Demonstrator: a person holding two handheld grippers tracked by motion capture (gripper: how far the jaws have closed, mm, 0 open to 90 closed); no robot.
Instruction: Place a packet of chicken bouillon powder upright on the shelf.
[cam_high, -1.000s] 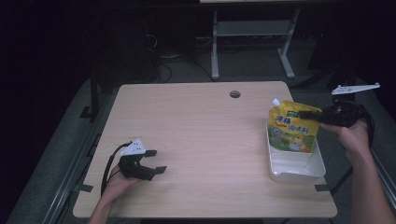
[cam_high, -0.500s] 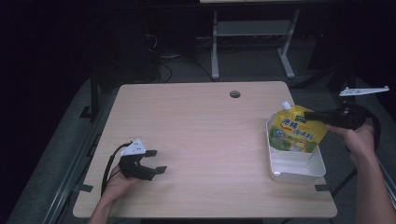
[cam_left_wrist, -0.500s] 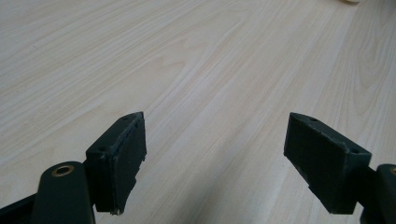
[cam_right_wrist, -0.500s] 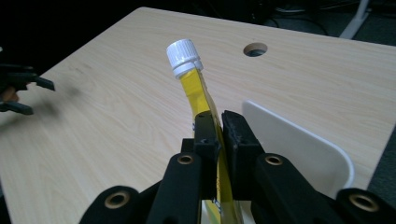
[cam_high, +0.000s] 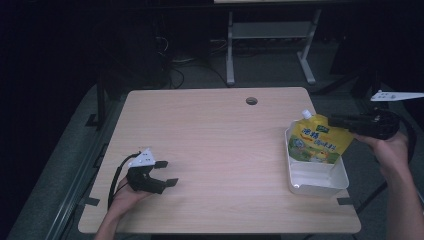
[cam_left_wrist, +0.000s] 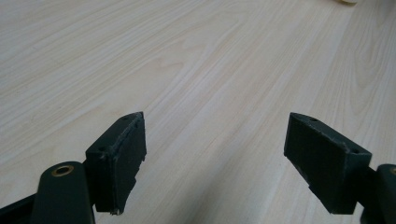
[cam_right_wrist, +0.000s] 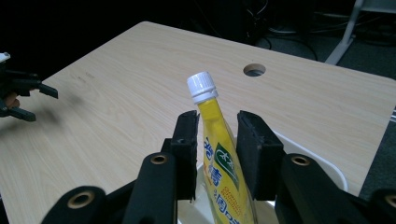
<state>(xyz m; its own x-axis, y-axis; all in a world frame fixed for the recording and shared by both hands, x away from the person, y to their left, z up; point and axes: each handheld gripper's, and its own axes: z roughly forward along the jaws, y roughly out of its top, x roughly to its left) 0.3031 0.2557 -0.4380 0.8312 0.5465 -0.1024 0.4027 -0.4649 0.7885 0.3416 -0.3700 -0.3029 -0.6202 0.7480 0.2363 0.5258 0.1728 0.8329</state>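
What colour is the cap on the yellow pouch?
White. The cap on the pouch shows best in the right gripper view.

A light wooden table (cam_high: 215, 145) with a round hole (cam_high: 251, 101) fills the centre. Behind it, upper middle, a grey metal stand (cam_high: 270, 35) sits on a dim grey floor (cam_high: 200, 75). The surroundings are dark.

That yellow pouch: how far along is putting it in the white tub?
Nearly done. The yellow pouch already stands in the white tub, leaning. The right gripper has just been opening, its jaws either side of the pouch with gaps showing. Left: pull that gripper away. The left gripper rests open on the table.
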